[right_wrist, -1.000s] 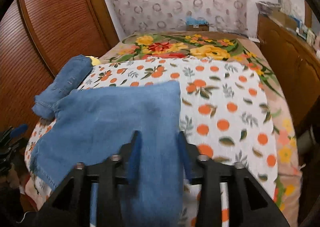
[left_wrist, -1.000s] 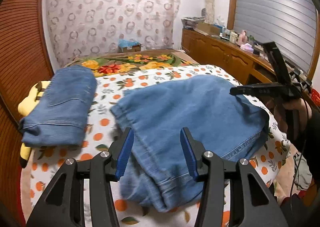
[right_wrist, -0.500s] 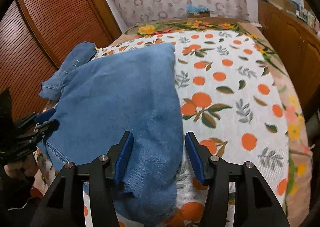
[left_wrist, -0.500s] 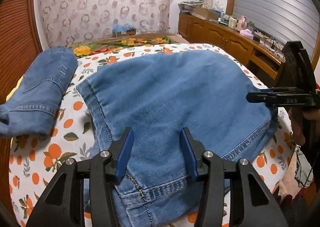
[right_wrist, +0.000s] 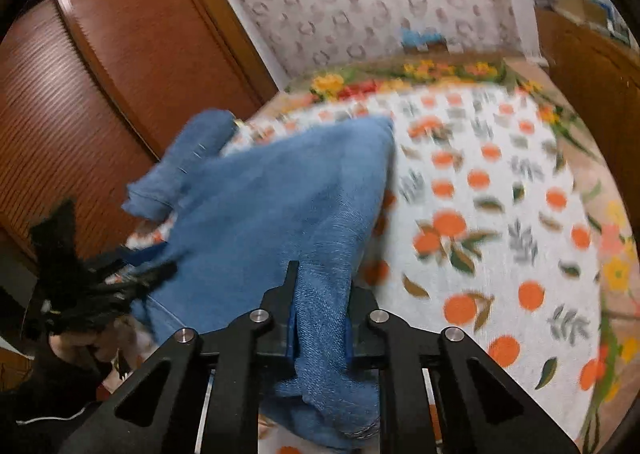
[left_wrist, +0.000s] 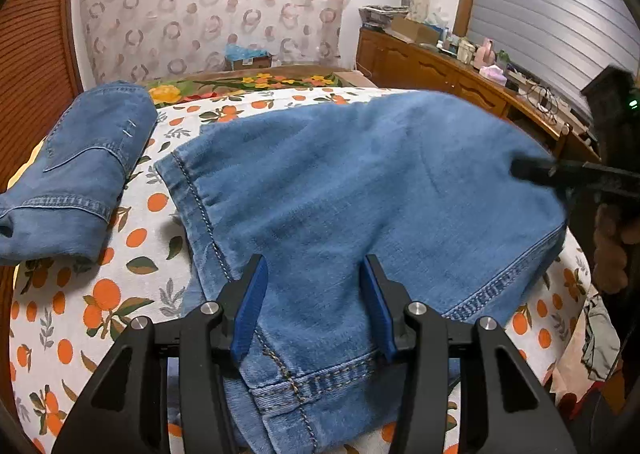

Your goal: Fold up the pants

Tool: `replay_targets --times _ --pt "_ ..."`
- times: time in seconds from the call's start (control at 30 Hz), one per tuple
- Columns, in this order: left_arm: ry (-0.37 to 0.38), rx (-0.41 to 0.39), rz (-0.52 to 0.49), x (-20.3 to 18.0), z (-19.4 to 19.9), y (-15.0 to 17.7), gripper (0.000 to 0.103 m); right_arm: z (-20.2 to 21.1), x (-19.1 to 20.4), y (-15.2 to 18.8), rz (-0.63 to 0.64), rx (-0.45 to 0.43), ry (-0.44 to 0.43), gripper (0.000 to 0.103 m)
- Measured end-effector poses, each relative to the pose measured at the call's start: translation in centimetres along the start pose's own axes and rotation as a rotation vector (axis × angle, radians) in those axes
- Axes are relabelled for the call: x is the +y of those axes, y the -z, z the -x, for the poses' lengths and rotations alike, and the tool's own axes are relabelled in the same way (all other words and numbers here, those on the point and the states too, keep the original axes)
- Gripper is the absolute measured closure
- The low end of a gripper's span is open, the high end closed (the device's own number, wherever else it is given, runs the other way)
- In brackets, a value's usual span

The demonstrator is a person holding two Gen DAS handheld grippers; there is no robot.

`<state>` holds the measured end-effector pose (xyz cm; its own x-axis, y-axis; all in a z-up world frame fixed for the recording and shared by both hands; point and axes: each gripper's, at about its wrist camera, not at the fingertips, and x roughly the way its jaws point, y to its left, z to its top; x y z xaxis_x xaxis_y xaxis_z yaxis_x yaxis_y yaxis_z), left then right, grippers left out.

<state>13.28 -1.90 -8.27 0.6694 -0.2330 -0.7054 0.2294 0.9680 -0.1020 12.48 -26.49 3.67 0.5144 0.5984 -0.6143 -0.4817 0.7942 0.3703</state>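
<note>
Blue denim pants (left_wrist: 360,181) lie spread across the orange-print bedsheet (left_wrist: 96,294). My left gripper (left_wrist: 312,306) stands open low over their near seamed edge, with denim below and between the blue pads (left_wrist: 248,310). My right gripper (right_wrist: 320,318) is closing its jaws on a bunched fold of the pants (right_wrist: 280,205), and the pads press the cloth. From the left wrist view the right gripper (left_wrist: 524,169) grips the far right edge of the pants. The right wrist view shows the left gripper (right_wrist: 160,270) at the pants' left edge, blurred.
A second pair of jeans (left_wrist: 80,165), folded, lies at the bed's left side by a wooden wardrobe (right_wrist: 100,93). A wooden cabinet (left_wrist: 440,73) with clutter runs along the right wall. A floral blanket (left_wrist: 240,85) covers the bed's far end.
The right gripper has gone from open around the pants' edge to pinching a fold of denim and has lifted it slightly. The left gripper sank closer to the pants, jaws unchanged.
</note>
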Motion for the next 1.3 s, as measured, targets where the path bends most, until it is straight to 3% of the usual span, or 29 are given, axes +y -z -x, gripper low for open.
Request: replay_targets --times 0.23,0.5,0.77,1.07,1.13,1.3 --pt "-0.016 -0.051 0.008 1.3 3.0 -0.4 0.054 0.9 5.4 -2.0 0.134 -0.063 -0.011 0.089" --pt "-0.076 -0.09 0.045 4.9 6.2 0.5 0.054 -2.8 11.6 -3.4 0.242 -0.06 -0.085 0.089" --pt "-0.113 -0.113 0.121 8.8 8.0 1.7 0.054 -8.8 16.4 -3.6 0.329 0.018 -0.163 0.089" --pt "-0.153 -0.122 0.196 12.4 9.0 3.0 0.054 -16.1 19.7 1.9 0.447 0.238 -0.186 0.089" --pt "-0.162 -0.121 0.2 12.8 9.1 3.3 0.054 -16.5 19.7 2.0 0.451 0.237 -0.177 0.088" --pt "-0.173 -0.129 0.202 13.1 9.4 3.2 0.054 -15.2 19.8 0.8 0.434 0.201 -0.206 0.074"
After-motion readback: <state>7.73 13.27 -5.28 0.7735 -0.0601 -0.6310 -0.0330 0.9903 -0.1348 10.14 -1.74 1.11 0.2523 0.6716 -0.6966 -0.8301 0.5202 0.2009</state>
